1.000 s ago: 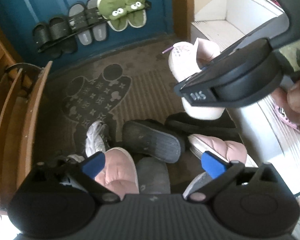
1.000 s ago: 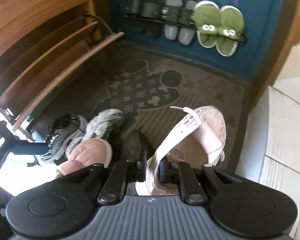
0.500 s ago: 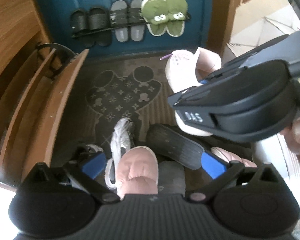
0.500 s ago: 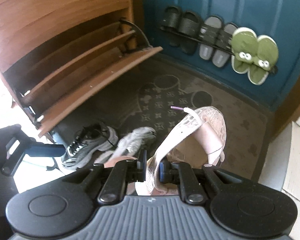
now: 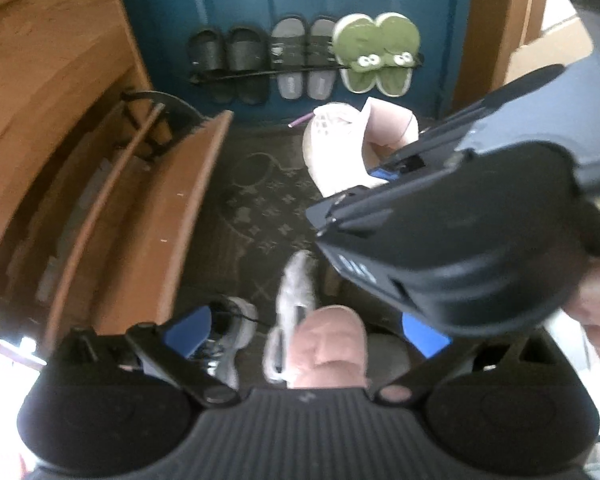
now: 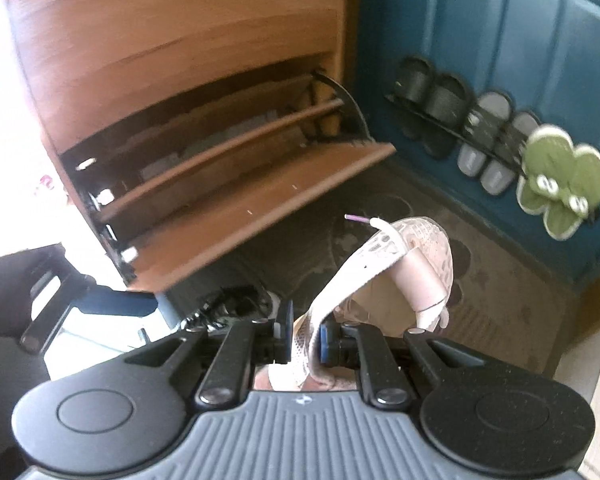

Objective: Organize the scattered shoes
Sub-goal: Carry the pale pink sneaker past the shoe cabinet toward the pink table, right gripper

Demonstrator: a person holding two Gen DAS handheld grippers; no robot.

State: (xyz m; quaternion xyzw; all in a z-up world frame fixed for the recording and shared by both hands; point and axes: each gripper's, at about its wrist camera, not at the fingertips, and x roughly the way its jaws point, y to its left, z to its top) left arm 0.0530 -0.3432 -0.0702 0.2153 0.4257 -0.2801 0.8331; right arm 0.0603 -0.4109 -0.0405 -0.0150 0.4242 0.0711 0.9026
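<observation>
The right gripper (image 6: 303,338) is seen nearly closed, its blue pads pinched on the tongue and upper edge of a pale pink mesh sneaker (image 6: 404,264). The sneaker is held off the floor, above the dark patterned doormat (image 6: 500,280), toe pointing away; a white lace tipped in purple sticks out from its top, and a smooth pink panel lines its heel side.

The left gripper (image 5: 306,330) is seen with its jaws spread wide and nothing between them. Below it, on the near edge of the doormat, a quilted pink slipper (image 5: 330,346), a grey-white sneaker (image 5: 296,280) and a black-and-grey running shoe (image 5: 224,340) are scattered close together.

To the left of the mat, a wooden shoe cabinet (image 6: 204,80) stands with its lower flap (image 6: 268,200) tilted open. Farther off, on the blue door (image 6: 520,40), a black rack (image 5: 260,74) carries black slides (image 5: 226,60), grey slides (image 5: 304,60) and green frog slippers (image 5: 376,52), hung in a row.
</observation>
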